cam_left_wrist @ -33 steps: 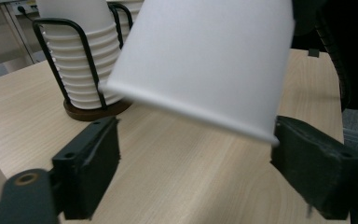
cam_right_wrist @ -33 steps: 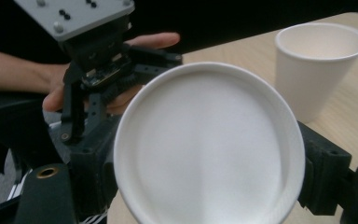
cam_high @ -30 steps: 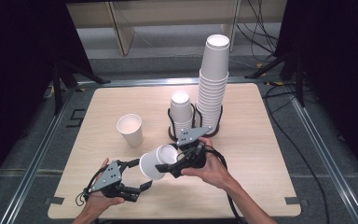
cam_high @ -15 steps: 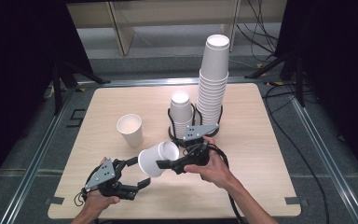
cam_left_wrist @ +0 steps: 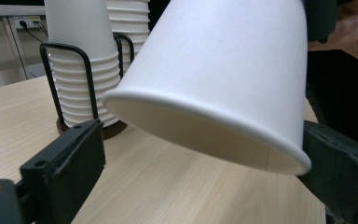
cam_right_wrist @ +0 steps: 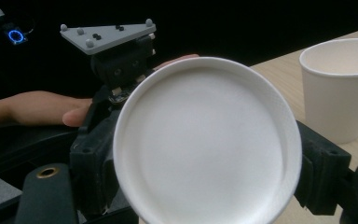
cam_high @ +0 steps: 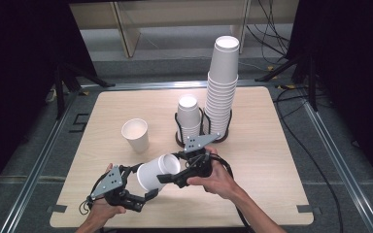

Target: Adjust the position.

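Note:
A white paper cup (cam_high: pixel 155 172) lies tilted in the air over the table's front, its mouth toward my left gripper (cam_high: pixel 144 182). My right gripper (cam_high: pixel 170 169) is shut on the cup's base end; in the right gripper view the round cup (cam_right_wrist: pixel 205 140) sits pressed between both jaws of the right gripper (cam_right_wrist: pixel 209 158). The left gripper (cam_left_wrist: pixel 200 154) has just been opening its jaws. They now stand either side of the cup's rim (cam_left_wrist: pixel 223 70), the left jaw clearly apart from it.
One upright paper cup (cam_high: pixel 135 134) stands on the wooden table (cam_high: pixel 272 160) at left of centre. Behind the hands, a black wire holder carries a short cup stack (cam_high: pixel 188 116) and a tall one (cam_high: pixel 222 87).
The left gripper's jaws have spread apart. The right gripper has brought the cup slightly down and left, so its rim now sits between them. The left hand has stayed in place.

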Available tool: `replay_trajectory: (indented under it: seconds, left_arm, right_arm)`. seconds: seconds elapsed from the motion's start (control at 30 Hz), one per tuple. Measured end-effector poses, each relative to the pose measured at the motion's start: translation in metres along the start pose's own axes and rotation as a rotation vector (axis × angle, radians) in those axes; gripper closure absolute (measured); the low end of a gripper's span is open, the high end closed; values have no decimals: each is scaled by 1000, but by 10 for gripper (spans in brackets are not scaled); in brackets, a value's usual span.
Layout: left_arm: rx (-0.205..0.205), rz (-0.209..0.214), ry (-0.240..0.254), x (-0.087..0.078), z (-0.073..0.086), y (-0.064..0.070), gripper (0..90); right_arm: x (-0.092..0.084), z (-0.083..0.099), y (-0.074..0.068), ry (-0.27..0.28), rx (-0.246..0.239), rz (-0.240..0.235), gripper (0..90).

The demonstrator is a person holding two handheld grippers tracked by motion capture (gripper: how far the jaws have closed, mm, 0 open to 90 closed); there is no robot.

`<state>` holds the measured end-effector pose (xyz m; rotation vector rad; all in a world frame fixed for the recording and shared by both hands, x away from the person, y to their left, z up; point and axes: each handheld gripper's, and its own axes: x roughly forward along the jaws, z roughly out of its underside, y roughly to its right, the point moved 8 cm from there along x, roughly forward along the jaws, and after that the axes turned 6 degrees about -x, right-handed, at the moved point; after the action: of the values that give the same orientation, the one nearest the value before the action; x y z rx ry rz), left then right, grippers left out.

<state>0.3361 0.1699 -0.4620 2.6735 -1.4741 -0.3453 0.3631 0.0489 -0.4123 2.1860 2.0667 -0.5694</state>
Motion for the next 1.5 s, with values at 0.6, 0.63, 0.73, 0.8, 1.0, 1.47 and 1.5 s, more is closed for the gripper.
replay_trajectory:
  seconds: [0.6,0.63,0.73,0.8,1.0,1.47,1.5]
  left_arm:
    - [36,34,17,-1,-3,7,53]
    - [35,33,19,-2,-4,7,54]
    - [33,32,23,-1,-5,8,55]
    - [41,28,11,-1,-4,7,66]
    - [40,37,15,-1,-5,8,95]
    - [108,22,-81,-2,3,9,121]
    - [121,26,-92,-1,5,9,121]
  right_arm:
    - [7,1,-7,22,34,-58,233]
    - [8,1,-5,31,17,-49,233]
    - [7,1,-5,29,30,-55,233]
    - [7,1,-5,30,25,-54,233]
    - [5,2,-3,34,50,-65,229]
    - [0,3,-1,-34,-17,-9,151]
    - [-2,4,-1,-64,-45,5,153]
